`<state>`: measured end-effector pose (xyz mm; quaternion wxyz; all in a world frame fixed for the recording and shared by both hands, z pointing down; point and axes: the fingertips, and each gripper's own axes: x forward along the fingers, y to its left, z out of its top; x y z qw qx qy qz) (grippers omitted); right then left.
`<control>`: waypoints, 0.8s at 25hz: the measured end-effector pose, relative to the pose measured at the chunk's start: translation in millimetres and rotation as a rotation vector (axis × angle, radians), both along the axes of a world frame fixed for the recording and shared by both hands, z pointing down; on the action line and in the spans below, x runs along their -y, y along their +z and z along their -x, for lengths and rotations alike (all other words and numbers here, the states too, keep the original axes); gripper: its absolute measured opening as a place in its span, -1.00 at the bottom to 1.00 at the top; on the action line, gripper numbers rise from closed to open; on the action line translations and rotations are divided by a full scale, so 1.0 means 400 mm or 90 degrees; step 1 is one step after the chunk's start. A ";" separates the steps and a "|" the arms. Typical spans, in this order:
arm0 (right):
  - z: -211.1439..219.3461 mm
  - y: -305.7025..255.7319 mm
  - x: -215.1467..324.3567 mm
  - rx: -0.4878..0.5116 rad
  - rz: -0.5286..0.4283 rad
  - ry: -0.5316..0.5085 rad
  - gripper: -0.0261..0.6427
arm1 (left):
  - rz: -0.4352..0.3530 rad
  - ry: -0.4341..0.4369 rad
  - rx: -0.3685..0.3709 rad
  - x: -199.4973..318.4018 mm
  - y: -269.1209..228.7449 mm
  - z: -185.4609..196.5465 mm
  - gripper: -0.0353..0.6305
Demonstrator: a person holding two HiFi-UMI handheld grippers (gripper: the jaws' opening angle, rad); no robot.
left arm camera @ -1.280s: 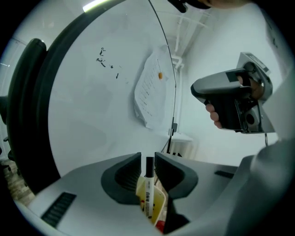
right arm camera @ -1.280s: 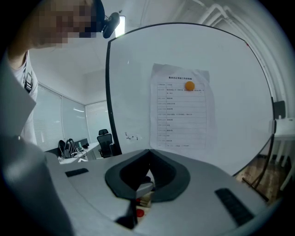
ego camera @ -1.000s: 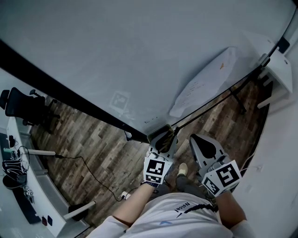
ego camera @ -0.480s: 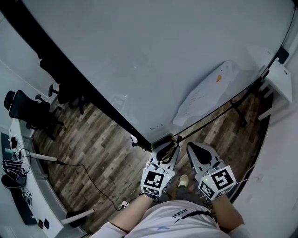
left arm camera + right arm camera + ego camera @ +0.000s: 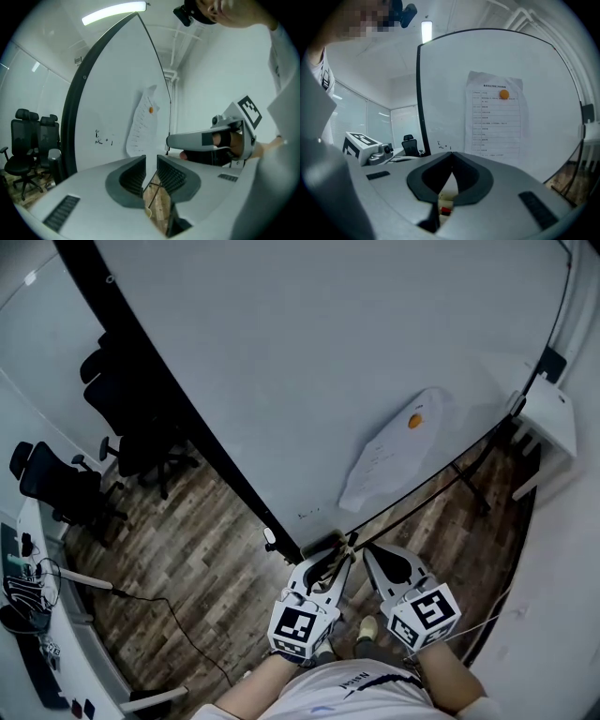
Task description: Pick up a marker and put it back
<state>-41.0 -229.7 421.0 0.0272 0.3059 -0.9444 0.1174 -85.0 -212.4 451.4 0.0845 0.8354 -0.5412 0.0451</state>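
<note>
No marker shows clearly in any view. The whiteboard fills the head view, with its tray end just ahead of both grippers. My left gripper points at the tray. Its jaws stand a little apart in the left gripper view, with only wooden floor seen through the gap. My right gripper hangs beside it, jaws meeting at the tip and holding nothing. Below those jaws lies a small red and white thing that I cannot identify.
A printed sheet hangs on the board under an orange magnet. Black office chairs and a white desk stand at the left on the wooden floor. A white box is fixed at the board's right end.
The head view has swung, so the board now reaches further left and down. Both grippers sit slightly lower in the picture, still by the tray. Their jaws look unchanged.
</note>
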 end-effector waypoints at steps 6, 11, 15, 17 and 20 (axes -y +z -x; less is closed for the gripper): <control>0.003 -0.035 -0.017 0.003 -0.017 0.000 -0.89 | -0.023 0.000 0.001 -0.036 -0.079 0.006 -0.75; 0.008 -0.051 -0.032 0.012 -0.024 -0.002 -0.89 | -0.048 0.002 -0.005 -0.062 -0.129 0.007 -0.85; 0.015 -0.056 -0.043 0.013 -0.025 -0.009 -0.89 | -0.058 0.012 -0.023 -0.079 -0.159 0.009 -0.86; 0.018 -0.052 -0.047 0.013 -0.022 -0.012 -0.89 | -0.059 0.011 -0.027 -0.082 -0.165 0.012 -0.86; 0.024 -0.059 -0.050 0.008 -0.029 -0.015 -0.89 | -0.061 0.007 -0.024 -0.081 -0.170 0.018 -0.86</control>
